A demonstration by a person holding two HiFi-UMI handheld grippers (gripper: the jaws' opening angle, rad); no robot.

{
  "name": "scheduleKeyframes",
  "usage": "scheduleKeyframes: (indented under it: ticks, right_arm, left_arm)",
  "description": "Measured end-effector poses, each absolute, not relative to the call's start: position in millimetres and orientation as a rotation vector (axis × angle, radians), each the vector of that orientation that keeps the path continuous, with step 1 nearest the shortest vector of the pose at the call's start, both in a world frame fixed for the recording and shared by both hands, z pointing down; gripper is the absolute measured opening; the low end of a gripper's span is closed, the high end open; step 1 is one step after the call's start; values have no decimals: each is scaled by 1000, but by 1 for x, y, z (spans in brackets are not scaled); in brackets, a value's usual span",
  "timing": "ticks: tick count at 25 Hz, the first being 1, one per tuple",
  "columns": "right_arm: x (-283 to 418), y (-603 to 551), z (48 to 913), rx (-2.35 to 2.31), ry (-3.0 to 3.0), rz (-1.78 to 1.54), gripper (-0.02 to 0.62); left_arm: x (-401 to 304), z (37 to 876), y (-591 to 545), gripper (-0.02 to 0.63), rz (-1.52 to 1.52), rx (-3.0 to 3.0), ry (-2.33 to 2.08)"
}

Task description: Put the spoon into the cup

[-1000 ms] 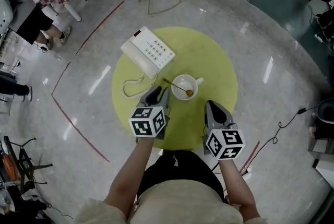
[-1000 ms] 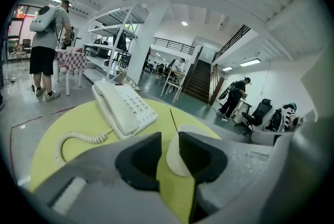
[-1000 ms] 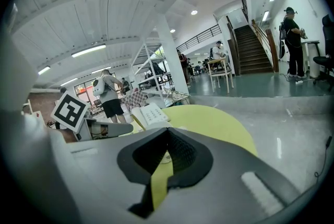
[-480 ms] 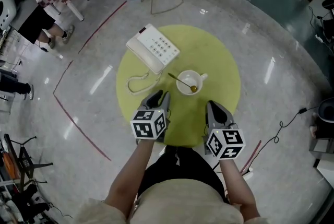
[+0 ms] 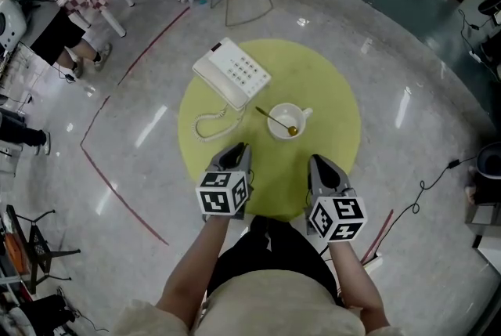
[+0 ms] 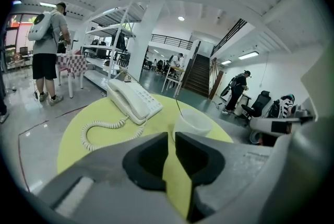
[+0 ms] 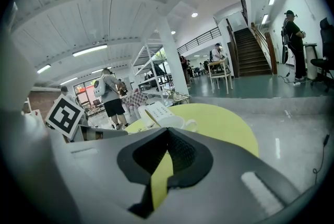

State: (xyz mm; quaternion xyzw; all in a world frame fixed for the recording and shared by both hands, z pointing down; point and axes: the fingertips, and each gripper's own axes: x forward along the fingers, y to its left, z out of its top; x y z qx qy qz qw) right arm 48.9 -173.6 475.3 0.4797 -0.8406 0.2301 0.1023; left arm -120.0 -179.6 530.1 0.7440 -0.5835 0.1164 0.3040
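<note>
- One cup [image 5: 286, 121] at the desk [image 5: 329, 92] centre, one spoon [image 5: 270, 117] in it.
- One phone [image 5: 232, 74], far-left edge.
- My left tool [image 5: 235, 150] barely apart, my right tool [image 5: 322, 162] closed; both empty.

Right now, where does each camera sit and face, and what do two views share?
Head view: on the person's head, looking steeply down on the table, cup, spoon and phone; shows both forearms, left tongs, right tongs.
Left gripper view: on the left tongs, looking low across the table at phone and cup; own jaws slightly apart, empty.
Right gripper view: on the right tongs, facing likewise; own jaws together.
Shared: both gripper views show cup and phone.
</note>
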Motion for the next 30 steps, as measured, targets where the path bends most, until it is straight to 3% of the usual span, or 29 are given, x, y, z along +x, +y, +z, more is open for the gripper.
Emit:
scheduleKeyframes:
  ticks: [15, 30]
  right_arm:
    - [47, -140, 470, 1452, -2481, 651, 2]
    - [53, -105, 462, 1518, -2469, 598, 0]
  left_arm:
    - [-124, 521, -144, 2, 335, 2016, -1547]
    - [-122, 498, -109, 2, 364, 2129, -1542]
